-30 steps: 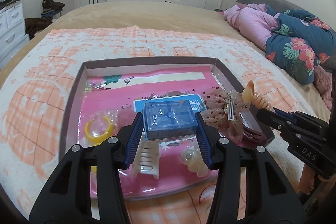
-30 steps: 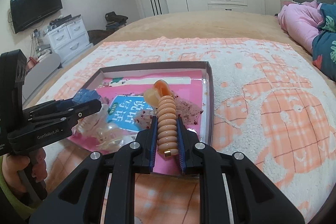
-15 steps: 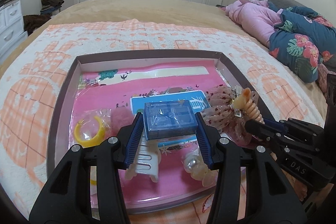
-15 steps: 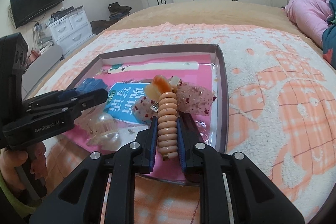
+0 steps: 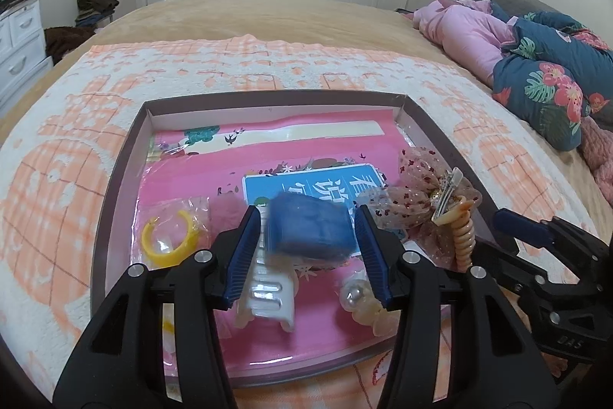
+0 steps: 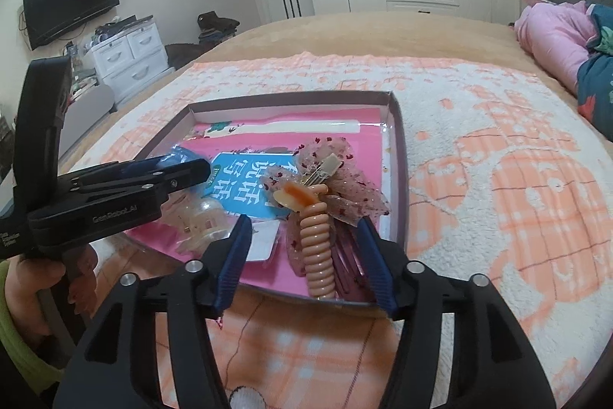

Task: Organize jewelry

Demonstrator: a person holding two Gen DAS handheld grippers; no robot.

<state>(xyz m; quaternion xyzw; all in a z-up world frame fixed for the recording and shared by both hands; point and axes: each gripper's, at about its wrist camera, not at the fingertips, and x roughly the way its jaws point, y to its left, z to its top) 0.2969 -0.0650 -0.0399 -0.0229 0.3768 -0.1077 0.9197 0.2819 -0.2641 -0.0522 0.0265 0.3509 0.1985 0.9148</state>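
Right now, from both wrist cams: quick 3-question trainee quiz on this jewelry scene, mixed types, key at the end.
1. True or false: the right gripper is shut on the peach spiral-coil hair tie.
2. Where does the yellow plastic open ring lie? A) in the left part of the shallow brown-rimmed tray; B) on the bedspread outside it; C) on the white drawers.
3. Short answer: what sits between the fingers of the left gripper?

Key:
1. False. The jaws stand open, and the hair tie lies in the tray between them, clear of both.
2. A.
3. The small blue rectangular box, blurred in this frame.
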